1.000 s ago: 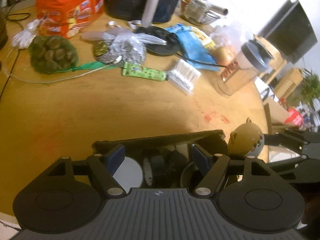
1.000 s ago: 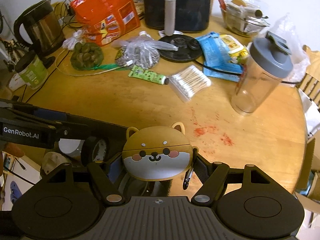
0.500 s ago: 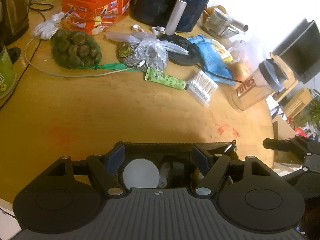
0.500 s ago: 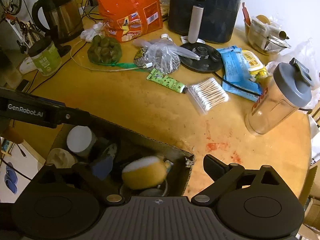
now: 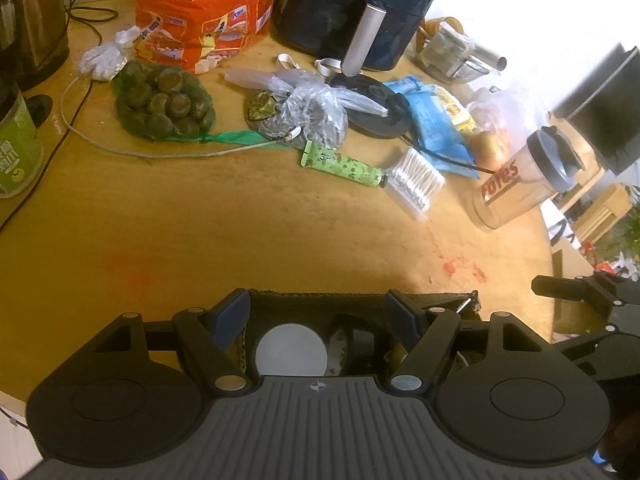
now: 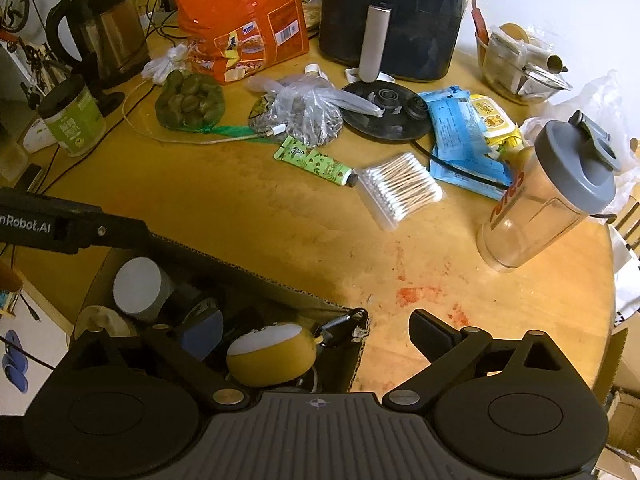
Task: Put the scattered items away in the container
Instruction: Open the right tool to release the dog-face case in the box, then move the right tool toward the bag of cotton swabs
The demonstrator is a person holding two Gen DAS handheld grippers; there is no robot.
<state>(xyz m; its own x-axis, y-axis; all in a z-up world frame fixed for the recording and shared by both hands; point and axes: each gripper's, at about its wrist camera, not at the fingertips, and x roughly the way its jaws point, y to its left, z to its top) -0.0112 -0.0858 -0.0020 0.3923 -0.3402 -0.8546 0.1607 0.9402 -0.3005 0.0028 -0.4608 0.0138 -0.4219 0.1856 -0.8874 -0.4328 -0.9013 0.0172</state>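
Note:
A brown cardboard box (image 6: 256,276) stands at the table's near edge. Inside it lie a white round lid (image 6: 138,286), dark items and a yellow dog-face case (image 6: 272,354) with a black clip. My right gripper (image 6: 316,330) hangs over the box's right corner, jaws wide open; the case lies loose below them, untouched. My left gripper (image 5: 316,314) is open over the box (image 5: 360,295), above the white lid (image 5: 291,350), with nothing between its pads. A green tube (image 6: 316,162) and a cotton swab pack (image 6: 400,190) lie mid-table.
Farther back are a shaker bottle (image 6: 548,196), blue packets (image 6: 460,140), a plastic bag (image 6: 304,112), a green net bag (image 6: 188,100), an orange bag (image 6: 244,20), an air fryer (image 6: 396,16), a kettle (image 6: 100,28) and a green jar (image 6: 74,120). Cables run across the left side.
My right gripper has opened and let go of the dog-face case, which now lies in the box. Both views have drawn back slightly. The left gripper's opening is unchanged.

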